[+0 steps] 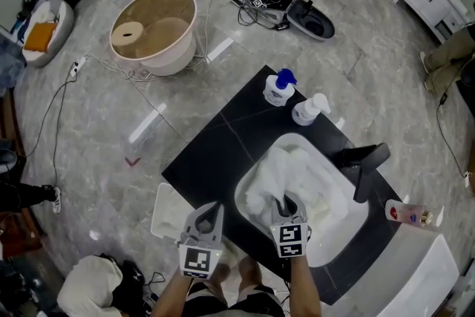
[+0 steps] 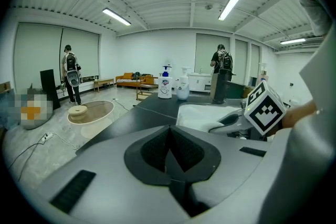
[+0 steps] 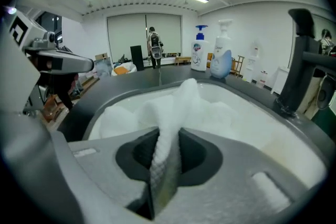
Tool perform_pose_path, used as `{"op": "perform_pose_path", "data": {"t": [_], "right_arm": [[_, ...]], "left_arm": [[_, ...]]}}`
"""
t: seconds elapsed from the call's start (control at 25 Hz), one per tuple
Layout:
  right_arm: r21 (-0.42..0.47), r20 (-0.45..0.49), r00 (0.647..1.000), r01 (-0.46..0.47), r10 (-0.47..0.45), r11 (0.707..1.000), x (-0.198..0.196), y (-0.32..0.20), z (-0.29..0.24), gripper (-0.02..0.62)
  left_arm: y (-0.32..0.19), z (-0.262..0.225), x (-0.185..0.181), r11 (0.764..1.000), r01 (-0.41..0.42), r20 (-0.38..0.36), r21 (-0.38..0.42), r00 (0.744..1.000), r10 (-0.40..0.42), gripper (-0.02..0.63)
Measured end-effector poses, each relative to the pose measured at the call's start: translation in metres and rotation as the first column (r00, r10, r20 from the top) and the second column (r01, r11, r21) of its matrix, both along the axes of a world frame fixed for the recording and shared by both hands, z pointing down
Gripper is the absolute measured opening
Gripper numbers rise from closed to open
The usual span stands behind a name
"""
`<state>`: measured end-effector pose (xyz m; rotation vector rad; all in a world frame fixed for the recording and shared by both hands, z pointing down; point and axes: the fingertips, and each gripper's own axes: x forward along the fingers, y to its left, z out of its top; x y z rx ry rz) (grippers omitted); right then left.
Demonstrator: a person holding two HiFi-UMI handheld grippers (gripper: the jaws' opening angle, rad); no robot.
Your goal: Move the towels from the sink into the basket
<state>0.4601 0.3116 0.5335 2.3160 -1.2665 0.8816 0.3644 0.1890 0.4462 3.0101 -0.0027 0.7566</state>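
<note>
Basket: white bin (image 1: 165, 213), low, off the left edge of the table (image 1: 215, 152); I take it for the target.
Left gripper: (image 2: 169, 136) fingers pressed together, nothing in them; it hangs over the near-left table edge, just beside the basket.
Right gripper: (image 3: 167, 152) fingers pinched on a raised fold of towel (image 3: 185, 94). The fold runs straight ahead from the fingertips, up and away into the pile.
Pile: rest of the towels (image 1: 297, 174), heaped in the sink (image 1: 349, 237) on its near-left side, touching the held fold.
Key relation: basket lies left of the sink and lower, with the left gripper between them. The right gripper has the load, so the carry probably goes up, then left across the table, past the idle one.
Risk: the fold may drag neighbouring towels along.
</note>
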Motion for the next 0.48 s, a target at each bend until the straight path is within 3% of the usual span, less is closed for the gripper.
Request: {"op": "perform_pose_path", "data": {"t": [0.48], "right_arm": [[0.155, -0.108, 0.992, -0.048, 0.065, 0.987, -0.006, 0.005, -0.109, 0.064]], "left_arm": [[-0.015, -0.078, -0.014, 0.996, 0.029, -0.096, 0.086, 0.995, -0.02, 0.009]]}}
